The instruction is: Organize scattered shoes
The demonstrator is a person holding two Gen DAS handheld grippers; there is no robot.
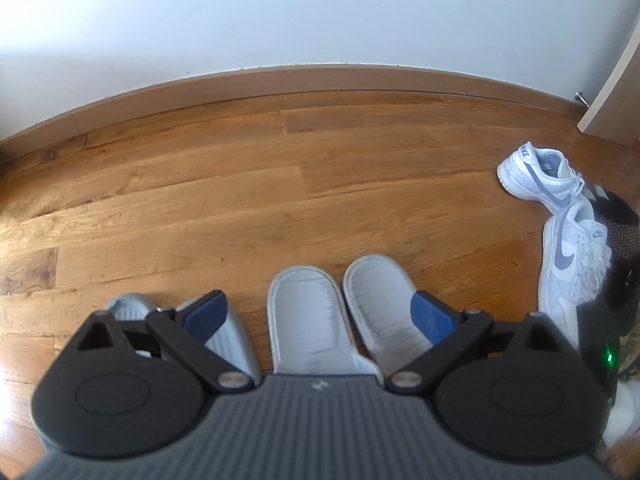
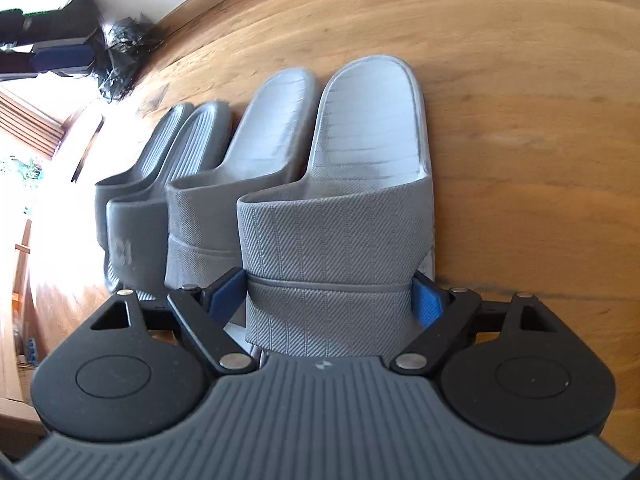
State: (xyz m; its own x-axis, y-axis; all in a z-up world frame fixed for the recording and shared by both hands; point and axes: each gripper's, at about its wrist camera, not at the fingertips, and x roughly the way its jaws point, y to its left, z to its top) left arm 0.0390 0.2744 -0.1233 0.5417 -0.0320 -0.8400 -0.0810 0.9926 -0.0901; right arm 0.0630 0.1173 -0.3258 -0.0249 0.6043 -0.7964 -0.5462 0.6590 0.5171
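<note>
- Right wrist view: the right gripper [image 2: 327, 298] has its blue pads on either side of the strap of a grey fabric slide [image 2: 344, 184], pressed against the strap's edges, so the jaws read as closed on that slide; a hold across the strap gives purchase on a soft shoe that has no heel to pinch
- That slide lies parallel to and touching its twin fabric slide [image 2: 248, 152] at 9 o'clock of it; further towards 9 o'clock sit two darker moulded slides [image 2: 160, 168], also side by side. All four point the same way, forming a tidy row on the wooden floor [image 2: 520, 120]
- Whether the gripped slide is being set down into the row or lifted from it, I cannot tell
- Left wrist view: the left gripper [image 1: 320, 314] hovers over the row with its jaws spread wide and nothing between them
- Two white Nike sneakers [image 1: 560, 220] lie at 3 o'clock of the row, well apart from it, angled against each other rather than paired straight, so they look the least ordered
- Behind runs the skirting board [image 1: 280, 80] at 12 o'clock
</note>
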